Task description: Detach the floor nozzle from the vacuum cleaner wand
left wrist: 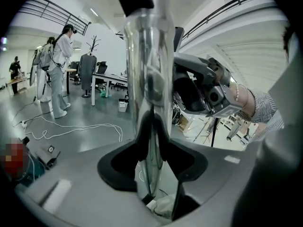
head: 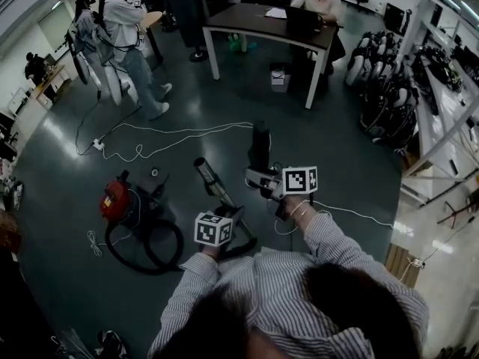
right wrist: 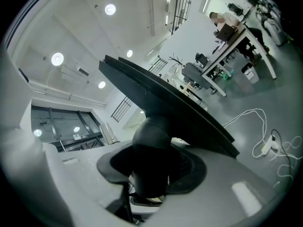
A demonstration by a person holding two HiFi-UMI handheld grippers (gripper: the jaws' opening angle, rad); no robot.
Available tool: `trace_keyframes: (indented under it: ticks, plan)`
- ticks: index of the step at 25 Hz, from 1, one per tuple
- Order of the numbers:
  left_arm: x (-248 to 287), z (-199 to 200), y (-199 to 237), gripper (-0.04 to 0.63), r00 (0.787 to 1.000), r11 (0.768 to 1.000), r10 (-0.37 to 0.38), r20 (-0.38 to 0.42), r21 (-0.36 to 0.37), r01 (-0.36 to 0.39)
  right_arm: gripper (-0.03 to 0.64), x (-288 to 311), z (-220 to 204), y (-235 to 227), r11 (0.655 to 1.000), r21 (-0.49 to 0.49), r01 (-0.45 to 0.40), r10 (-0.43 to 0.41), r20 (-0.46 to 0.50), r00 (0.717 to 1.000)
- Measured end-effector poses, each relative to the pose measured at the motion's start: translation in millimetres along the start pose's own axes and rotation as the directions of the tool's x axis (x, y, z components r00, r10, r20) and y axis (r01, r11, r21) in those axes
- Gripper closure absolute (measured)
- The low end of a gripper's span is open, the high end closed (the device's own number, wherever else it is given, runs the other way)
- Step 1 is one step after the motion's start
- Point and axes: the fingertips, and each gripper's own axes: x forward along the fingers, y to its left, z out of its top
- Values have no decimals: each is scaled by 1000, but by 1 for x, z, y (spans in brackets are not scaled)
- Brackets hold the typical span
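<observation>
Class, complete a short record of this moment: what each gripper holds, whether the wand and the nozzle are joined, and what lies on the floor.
left gripper: shut on the shiny silver metal wand
right gripper: shut on the neck of the black plastic floor nozzle
wand and nozzle: apart in the head view, not joined
on the floor: red canister vacuum cleaner, black looped hose, white cable
background: dark desk with white legs

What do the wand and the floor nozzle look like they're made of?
The wand looks like polished metal, chrome-like: it mirrors the room and lights. The floor nozzle is probably matte black plastic: dull, even surface, no sharp reflections.
</observation>
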Motion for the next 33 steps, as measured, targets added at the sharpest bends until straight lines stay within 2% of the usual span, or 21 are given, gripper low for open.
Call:
trace_keyframes:
  ticks: [14, 25, 33]
  plan:
    - [-2, 5, 0, 414, 999, 1000, 1, 32, -11, -1, 451, 12, -12, 9, 998, -56, 15, -17, -41, 999]
    - [3, 1, 0, 414, 1000, 1000, 2, 20, -10, -2, 451, 14, -18, 0, 999, -29, 19, -20, -39, 999]
    - [-7, 10, 11, 414, 999, 1000, 15, 40, -8, -15, 451, 25, -15, 5, 1000, -24, 8, -9, -26, 1000]
